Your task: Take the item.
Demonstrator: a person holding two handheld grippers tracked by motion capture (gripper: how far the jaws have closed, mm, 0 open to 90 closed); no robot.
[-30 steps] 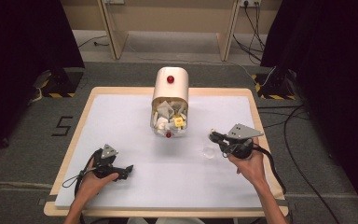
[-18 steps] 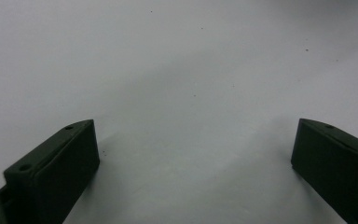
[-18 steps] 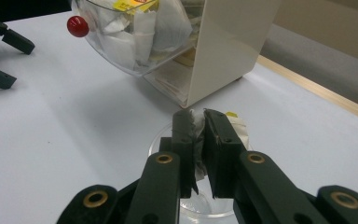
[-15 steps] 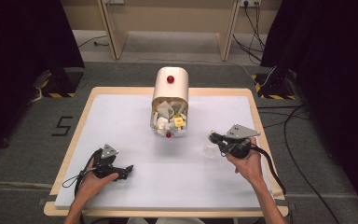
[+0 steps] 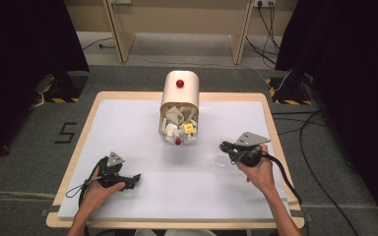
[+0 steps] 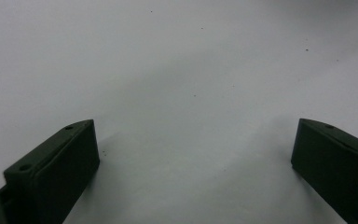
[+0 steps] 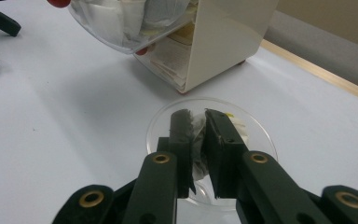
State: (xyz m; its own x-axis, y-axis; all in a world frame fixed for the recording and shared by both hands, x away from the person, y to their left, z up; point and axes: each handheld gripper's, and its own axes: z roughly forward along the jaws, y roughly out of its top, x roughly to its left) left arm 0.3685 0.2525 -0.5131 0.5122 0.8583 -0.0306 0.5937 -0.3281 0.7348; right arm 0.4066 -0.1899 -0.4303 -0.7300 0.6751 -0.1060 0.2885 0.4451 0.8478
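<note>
Nearest, left gripper (image 5: 137,177) low over bare matte white table (image 5: 128,128), jaws wide apart, empty. Right gripper (image 7: 196,122) pinched on crumpled white tea bag (image 7: 197,135) above round clear dish (image 7: 256,128). Beyond, cream box dispenser (image 5: 179,88), clear bulging front crammed with sachets

The right tool (image 7: 196,122) has its jaws pinched on a white tea bag (image 7: 197,135) over a clear round dish (image 7: 256,133) on the white surface (image 7: 65,121), just before a cream dispenser (image 7: 223,37) with a clear front.
</note>
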